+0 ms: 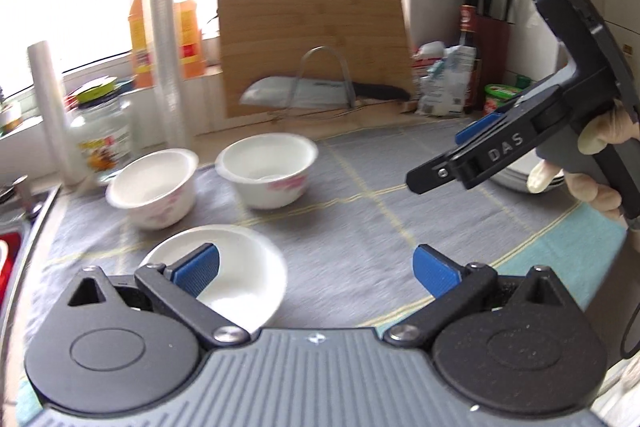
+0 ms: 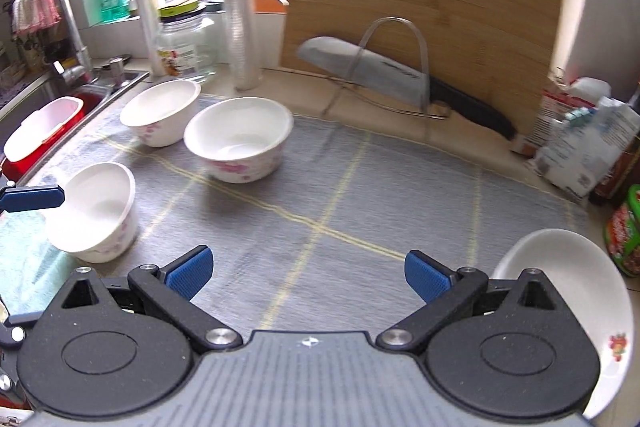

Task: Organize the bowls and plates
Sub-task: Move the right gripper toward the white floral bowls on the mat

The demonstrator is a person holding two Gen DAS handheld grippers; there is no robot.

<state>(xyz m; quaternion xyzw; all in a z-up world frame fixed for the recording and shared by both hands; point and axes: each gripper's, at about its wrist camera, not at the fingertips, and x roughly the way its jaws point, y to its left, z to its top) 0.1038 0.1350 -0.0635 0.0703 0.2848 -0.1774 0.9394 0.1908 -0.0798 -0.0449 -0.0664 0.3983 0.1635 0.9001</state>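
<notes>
Three white bowls with pink flowers stand on the grey mat point(image 2: 360, 195): a near one point(image 1: 248, 267) point(image 2: 96, 211) and two farther back point(image 1: 154, 187) point(image 1: 268, 175) point(image 2: 160, 115) point(image 2: 240, 143). My left gripper point(image 1: 316, 271) is open, its left pad over the near bowl's inside and the bowl's right rim between the fingers; I cannot tell whether it touches. Its blue fingertip point(image 2: 32, 197) shows beside that bowl in the right wrist view. My right gripper point(image 2: 308, 273) point(image 1: 460, 163) is open over bare mat, held by a gloved hand point(image 1: 600, 139). A white plate point(image 2: 560, 267) lies at its right, partly hidden.
A bamboo cutting board point(image 2: 420, 7) and a cleaver on a wire rack point(image 2: 380, 67) stand at the back. Plastic cup stacks point(image 2: 240, 7), a glass jar point(image 2: 188, 47) and oil bottles point(image 1: 168, 27) line the left. Sink with red basin point(image 2: 44, 131) far left; packets point(image 2: 580, 139), knife block point(image 1: 492, 47) right.
</notes>
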